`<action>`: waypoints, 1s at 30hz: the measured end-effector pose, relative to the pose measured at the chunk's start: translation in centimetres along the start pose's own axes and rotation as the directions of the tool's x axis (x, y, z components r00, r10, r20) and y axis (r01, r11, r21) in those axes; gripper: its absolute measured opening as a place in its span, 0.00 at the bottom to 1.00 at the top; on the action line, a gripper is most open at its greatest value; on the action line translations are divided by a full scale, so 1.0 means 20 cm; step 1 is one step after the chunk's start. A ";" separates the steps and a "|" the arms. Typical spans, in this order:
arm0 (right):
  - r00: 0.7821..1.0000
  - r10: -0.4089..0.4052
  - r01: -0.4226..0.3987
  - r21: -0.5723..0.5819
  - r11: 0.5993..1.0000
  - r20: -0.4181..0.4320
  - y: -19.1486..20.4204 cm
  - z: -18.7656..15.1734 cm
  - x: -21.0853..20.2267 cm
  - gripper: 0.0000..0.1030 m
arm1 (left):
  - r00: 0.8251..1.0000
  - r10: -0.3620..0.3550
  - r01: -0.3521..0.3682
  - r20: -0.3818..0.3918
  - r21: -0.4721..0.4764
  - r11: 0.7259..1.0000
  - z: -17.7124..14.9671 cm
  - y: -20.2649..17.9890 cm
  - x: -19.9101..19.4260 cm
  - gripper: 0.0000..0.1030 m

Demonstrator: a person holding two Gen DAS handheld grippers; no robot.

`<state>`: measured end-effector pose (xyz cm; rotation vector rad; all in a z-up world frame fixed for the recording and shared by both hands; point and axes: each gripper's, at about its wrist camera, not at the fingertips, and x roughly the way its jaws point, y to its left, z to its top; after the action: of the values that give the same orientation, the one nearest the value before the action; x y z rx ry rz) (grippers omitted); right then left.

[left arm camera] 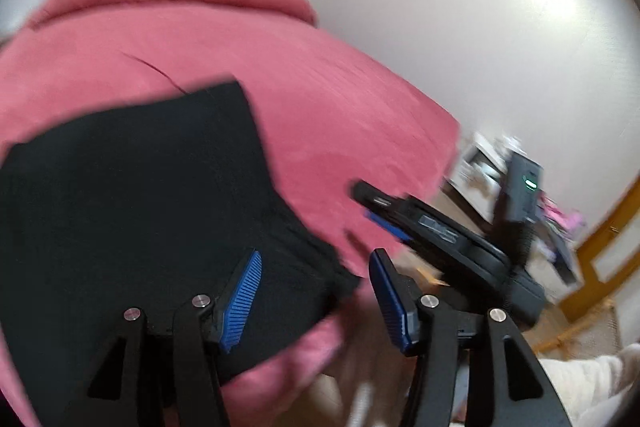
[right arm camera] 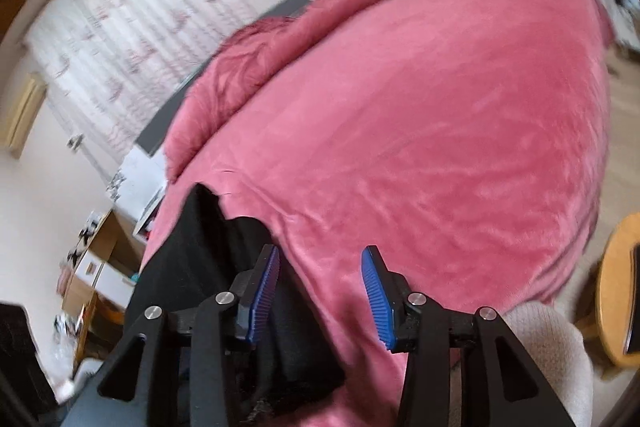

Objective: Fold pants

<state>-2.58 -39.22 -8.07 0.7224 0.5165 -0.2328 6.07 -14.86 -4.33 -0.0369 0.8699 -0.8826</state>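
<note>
The black pants (left arm camera: 140, 207) lie folded flat on a pink blanket (left arm camera: 320, 99) that covers a bed. My left gripper (left arm camera: 316, 259) is open just above the pants' near right corner; its left pad is over the black cloth and its right pad is past the edge, neither pressing. In the left wrist view the right gripper (left arm camera: 372, 207) reaches in from the right, low over the blanket. In the right wrist view the pants (right arm camera: 200, 247) sit at lower left, and my right gripper (right arm camera: 320, 255) is open, its left finger over the pants' edge, its right over blanket (right arm camera: 440, 127).
The bed's edge drops off to the floor on the right. A round wooden stool (right arm camera: 616, 287) stands beside it, with a cream sleeve (right arm camera: 552, 347) below. A patterned curtain (right arm camera: 120, 47) and boxes (right arm camera: 92, 267) are at the left; white shelves (left arm camera: 480, 163) stand by the wall.
</note>
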 end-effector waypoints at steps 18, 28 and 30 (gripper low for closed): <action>0.955 -0.022 -0.074 -0.308 0.948 -0.296 0.36 -0.12 0.15 0.14 | 0.869 0.491 -0.468 0.055 -0.226 0.854 -0.27 0.45 -0.24 0.56; 0.941 -0.152 0.040 -0.345 0.938 -0.303 0.31 -0.16 0.16 0.04 | 0.866 0.497 -0.494 0.047 -0.065 0.867 -0.31 0.41 -0.14 0.62; 0.942 -0.164 0.062 -0.329 0.942 -0.293 0.31 -0.14 0.15 0.10 | 0.869 0.491 -0.490 0.051 -0.035 0.871 -0.32 0.40 -0.16 0.62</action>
<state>1.25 -32.82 -7.87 0.4157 0.8840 -0.1370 5.94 -5.45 -9.40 0.1364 0.7832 -0.3894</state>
